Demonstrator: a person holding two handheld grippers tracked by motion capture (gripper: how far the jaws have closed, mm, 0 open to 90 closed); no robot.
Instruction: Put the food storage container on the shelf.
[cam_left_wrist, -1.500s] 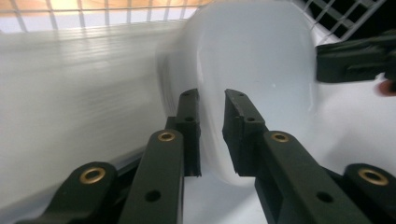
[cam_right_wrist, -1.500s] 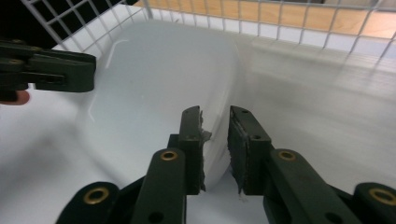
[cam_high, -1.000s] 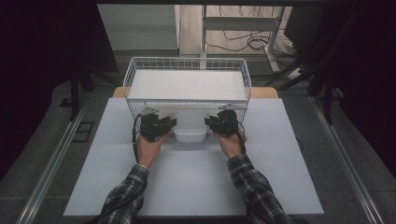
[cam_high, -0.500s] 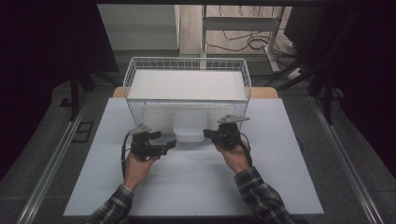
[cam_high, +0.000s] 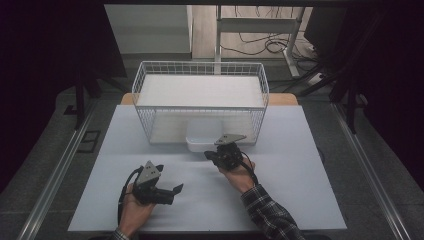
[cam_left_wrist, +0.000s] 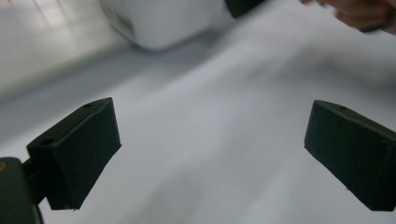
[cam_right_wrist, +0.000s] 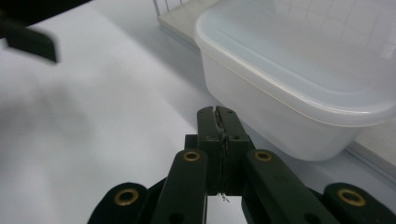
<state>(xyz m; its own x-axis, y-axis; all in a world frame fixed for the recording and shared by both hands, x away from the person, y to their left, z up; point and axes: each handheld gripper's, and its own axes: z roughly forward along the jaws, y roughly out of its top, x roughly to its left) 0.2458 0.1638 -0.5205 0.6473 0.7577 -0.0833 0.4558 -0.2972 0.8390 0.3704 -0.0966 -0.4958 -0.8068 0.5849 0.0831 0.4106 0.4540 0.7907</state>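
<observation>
near the table's front edge i hold the left gripper with its jaws wide and nothing between them. further in, my right gripper has its jaws pressed together, empty, just beside the white lidded container that stands against the wire basket. i judge a careless push could jam the container into the mesh.

We see a white wire-mesh metal basket with a thin coated grid. The translucent white plastic tub is smooth with a soft sheen. The pale matt surface looks smooth, like laminate. Each black tool shows matt plastic jaws; the right tool carries brass-coloured rivets.
</observation>
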